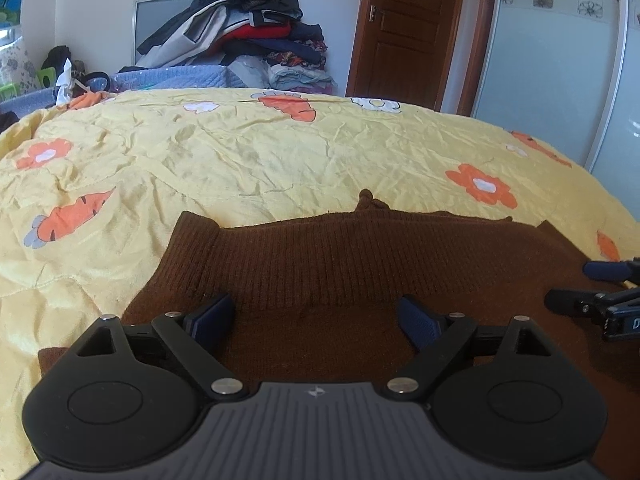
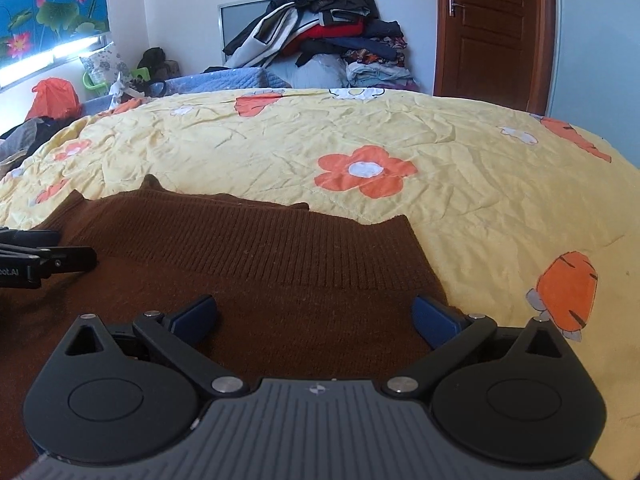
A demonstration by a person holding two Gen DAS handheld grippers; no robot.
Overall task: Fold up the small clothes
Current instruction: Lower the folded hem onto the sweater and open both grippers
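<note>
A brown knitted garment (image 1: 352,256) lies flat on the yellow flowered bedspread (image 1: 240,160), its ribbed band facing away from me. My left gripper (image 1: 316,316) hovers over its left part, jaws wide apart, blue pads clear of the knit. The right gripper's fingers (image 1: 592,300) show at the right edge of the left wrist view. In the right wrist view the same brown garment (image 2: 256,248) fills the lower left, and my right gripper (image 2: 314,314) stands open above its right part near the ribbed corner. The left gripper's fingers (image 2: 48,258) reach in from the left edge.
Behind the bed a tall pile of clothes (image 1: 248,28) rests on a blue quilted cover (image 1: 180,78). A brown wooden door (image 1: 412,32) and a pale wardrobe (image 1: 560,80) stand at the right. An orange bag (image 2: 54,98) and clutter sit by the window at far left.
</note>
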